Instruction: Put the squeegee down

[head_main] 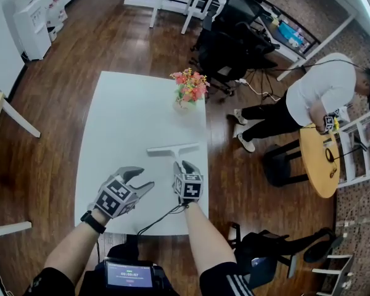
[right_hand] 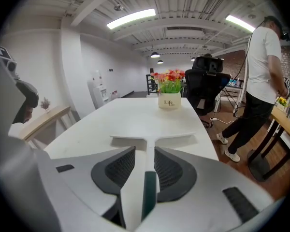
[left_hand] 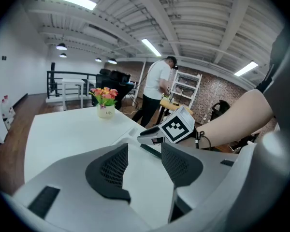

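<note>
A white squeegee lies flat on the white table, its T-shaped blade pointing away from me. In the right gripper view its handle, dark green at the near end, runs back between the jaws. My right gripper is open, with a little space beside the handle on the left. My left gripper hovers open and empty to its left, near the table's front edge. From the left gripper view the right gripper sits low over the squeegee.
A small pot of flowers stands at the table's far right side. A person bends over a round wooden table to the right. Black office chairs stand beyond the far edge.
</note>
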A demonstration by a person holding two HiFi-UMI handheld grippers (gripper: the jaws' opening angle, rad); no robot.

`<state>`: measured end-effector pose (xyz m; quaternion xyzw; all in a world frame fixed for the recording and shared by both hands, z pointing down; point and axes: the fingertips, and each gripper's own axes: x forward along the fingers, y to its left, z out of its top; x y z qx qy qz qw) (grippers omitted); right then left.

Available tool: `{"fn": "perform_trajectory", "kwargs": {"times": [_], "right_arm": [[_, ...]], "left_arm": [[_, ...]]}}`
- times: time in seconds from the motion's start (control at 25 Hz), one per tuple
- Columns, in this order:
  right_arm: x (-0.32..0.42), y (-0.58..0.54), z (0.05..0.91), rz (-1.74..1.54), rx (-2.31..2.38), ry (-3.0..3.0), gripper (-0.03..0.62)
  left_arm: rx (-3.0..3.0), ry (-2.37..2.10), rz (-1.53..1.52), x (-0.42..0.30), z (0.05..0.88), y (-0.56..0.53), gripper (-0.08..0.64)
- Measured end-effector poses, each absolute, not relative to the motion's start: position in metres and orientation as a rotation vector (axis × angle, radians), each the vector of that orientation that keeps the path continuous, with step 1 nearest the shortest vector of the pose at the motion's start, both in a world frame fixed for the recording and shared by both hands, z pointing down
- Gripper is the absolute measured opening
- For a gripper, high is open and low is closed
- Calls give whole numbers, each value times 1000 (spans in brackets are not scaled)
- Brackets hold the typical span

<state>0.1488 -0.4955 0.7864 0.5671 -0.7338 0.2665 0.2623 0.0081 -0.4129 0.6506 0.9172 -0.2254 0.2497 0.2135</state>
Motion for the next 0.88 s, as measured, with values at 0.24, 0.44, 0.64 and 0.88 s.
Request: {"fn": "perform_trajectory", "kwargs": {"times": [0.24,0.44,0.64,0.88], "right_arm": [[131,-470,716,635,1555,-2144,152],[116,-424,670,589,1560,-2260,152],[115,-362,639,520,1541,-2320,150],[109,-281,604,482,1433,-2435,152]], "left_arm": [[2582,-666,683,4,629,-384,224],[2603,-716,680,-3,617,-343,224],[2622,-770,670,0,600,-291,224],[2643,-818,660,7,578,-218,224]]}}
